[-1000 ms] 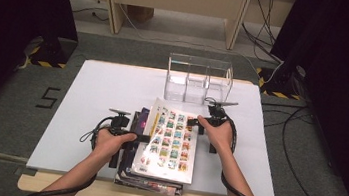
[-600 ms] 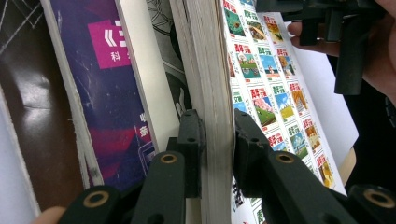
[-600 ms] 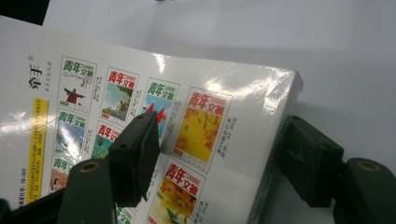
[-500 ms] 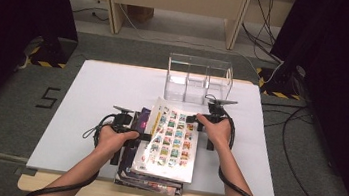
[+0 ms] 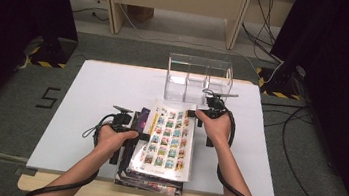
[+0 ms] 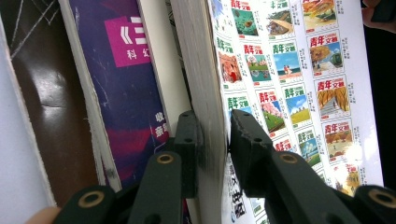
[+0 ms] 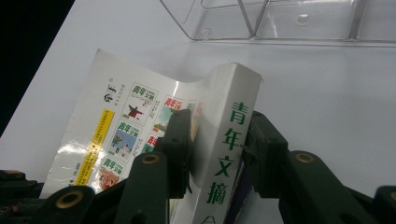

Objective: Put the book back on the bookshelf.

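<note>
A thick white book point(image 5: 170, 138) with a grid of small colourful covers lies on top of a stack at the table's front. My left gripper point(image 5: 137, 135) is shut on its left page edge; in the left gripper view both jaws point(image 6: 212, 126) press the page block of the book point(image 6: 299, 70). My right gripper point(image 5: 194, 114) holds the far right corner. Its jaws point(image 7: 219, 126) have just been closing and now clamp the green-lettered spine point(image 7: 229, 140), with that corner lifted and the cover bent.
A purple magazine point(image 5: 140, 119) and darker ones lie under the book, the purple cover point(image 6: 126, 84) showing beside my left jaws. A clear divided plastic holder point(image 5: 199, 76) stands just beyond the right gripper. The white table point(image 5: 103, 89) is bare to the left.
The right gripper's jaws have closed on the book's spine, and that hand has risen a little with the far corner. The left gripper has stayed on the page edge.
</note>
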